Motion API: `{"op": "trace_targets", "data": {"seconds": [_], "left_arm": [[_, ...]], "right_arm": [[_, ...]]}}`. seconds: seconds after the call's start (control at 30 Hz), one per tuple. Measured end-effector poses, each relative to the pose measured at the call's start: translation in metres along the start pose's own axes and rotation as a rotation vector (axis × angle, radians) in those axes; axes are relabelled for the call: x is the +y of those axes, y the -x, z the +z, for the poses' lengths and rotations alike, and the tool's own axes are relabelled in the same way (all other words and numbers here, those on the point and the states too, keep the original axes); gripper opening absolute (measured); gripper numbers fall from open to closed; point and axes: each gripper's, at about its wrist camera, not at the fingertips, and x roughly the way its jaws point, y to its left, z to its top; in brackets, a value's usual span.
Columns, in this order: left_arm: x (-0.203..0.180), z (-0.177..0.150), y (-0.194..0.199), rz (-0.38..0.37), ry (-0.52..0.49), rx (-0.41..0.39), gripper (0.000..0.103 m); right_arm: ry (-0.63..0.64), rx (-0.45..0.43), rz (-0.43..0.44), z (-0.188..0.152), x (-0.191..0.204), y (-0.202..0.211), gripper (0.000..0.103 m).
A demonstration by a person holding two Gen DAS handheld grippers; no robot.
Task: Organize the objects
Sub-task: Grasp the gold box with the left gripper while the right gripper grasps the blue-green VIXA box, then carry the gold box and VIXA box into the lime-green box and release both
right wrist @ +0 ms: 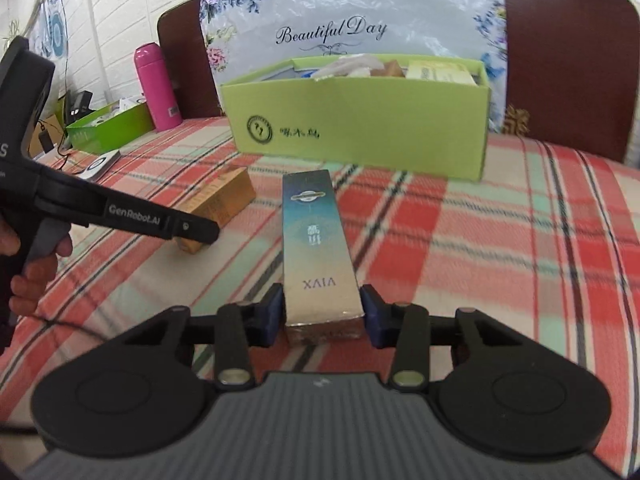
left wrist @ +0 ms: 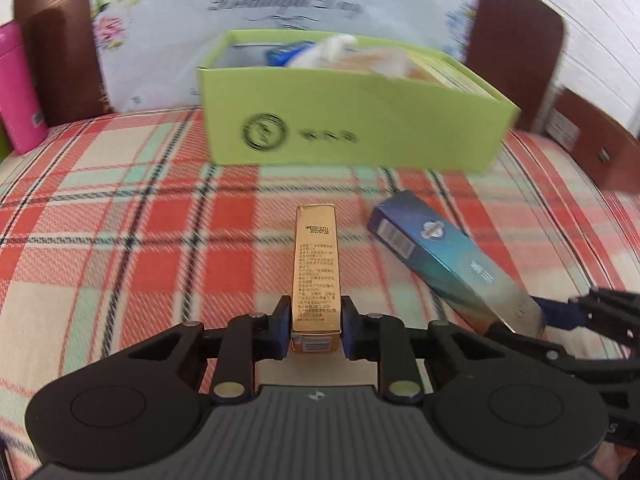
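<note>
Both jaws are clamping only box ends: the left gripper (left wrist: 316, 326) is grasping the gold box (left wrist: 317, 276), the right gripper (right wrist: 323, 316) the blue box (right wrist: 316, 248); either could be pivoting loose before reaching the green box (right wrist: 360, 120) at frame top.

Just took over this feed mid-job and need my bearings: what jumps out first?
Each gripper is closed on a carton: the left gripper on a gold box, the right gripper on a blue box, both over the plaid cloth. Straight ahead stands an open green box, already part filled, with a pink bottle far left.
</note>
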Motion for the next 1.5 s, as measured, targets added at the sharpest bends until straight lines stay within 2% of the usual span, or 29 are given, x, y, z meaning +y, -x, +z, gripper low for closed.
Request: {"op": "trace_targets", "data": {"seconds": [0.1, 0.17, 0.2, 0.23, 0.3, 0.37, 0.43, 0.5, 1.03, 1.07, 1.1, 1.17, 1.2, 1.37, 1.5], "left_arm": [[-0.016, -0.019, 0.015, -0.029, -0.019, 0.014, 0.025], [-0.023, -0.027, 0.020, -0.023, -0.015, 0.011, 0.028], [-0.026, -0.029, 0.021, -0.017, -0.018, 0.009, 0.039], [-0.028, -0.029, 0.020, -0.007, -0.020, 0.008, 0.056], [-0.032, -0.026, 0.018, 0.024, -0.023, 0.002, 0.059], [-0.034, -0.023, 0.016, 0.029, -0.028, -0.005, 0.059], [-0.034, -0.020, 0.013, 0.018, -0.020, 0.002, 0.048], [-0.033, -0.017, 0.010, 0.018, -0.013, 0.012, 0.043], [-0.032, -0.011, 0.004, 0.036, -0.011, 0.008, 0.043], [-0.032, -0.011, 0.004, 0.034, -0.016, 0.007, 0.042], [-0.032, -0.011, 0.004, 0.032, -0.019, 0.005, 0.037], [-0.030, -0.011, 0.005, 0.026, -0.017, 0.002, 0.027], [-0.029, -0.010, 0.005, 0.024, -0.012, 0.001, 0.025], [-0.027, -0.008, 0.023, -0.029, 0.009, -0.026, 0.025], [-0.030, 0.010, 0.043, -0.070, -0.008, -0.091, 0.025]], "right_arm": [[-0.012, 0.034, 0.038, -0.016, 0.012, 0.026, 0.040], [0.005, 0.042, 0.065, -0.021, 0.021, 0.036, 0.040], [0.025, 0.038, 0.066, -0.020, 0.025, 0.038, 0.043], [0.054, 0.029, 0.057, -0.019, 0.028, 0.038, 0.047], [0.090, 0.024, 0.031, -0.012, 0.033, 0.035, 0.050], [0.103, 0.022, 0.034, -0.005, 0.035, 0.030, 0.050], [0.110, 0.033, 0.048, 0.001, 0.036, 0.023, 0.050], [0.128, 0.043, 0.043, 0.003, 0.039, 0.016, 0.050], [0.081, 0.066, 0.028, 0.005, 0.035, -0.005, 0.049], [0.081, 0.063, 0.023, 0.004, 0.035, -0.005, 0.045], [0.084, 0.058, 0.015, 0.003, 0.035, -0.004, 0.039], [0.076, 0.052, 0.009, 0.002, 0.034, -0.003, 0.038], [0.068, 0.052, 0.009, 0.001, 0.033, -0.001, 0.038], [0.008, 0.052, 0.046, 0.005, 0.025, 0.014, 0.038], [-0.024, -0.001, 0.072, 0.023, 0.015, 0.032, 0.038]]}}
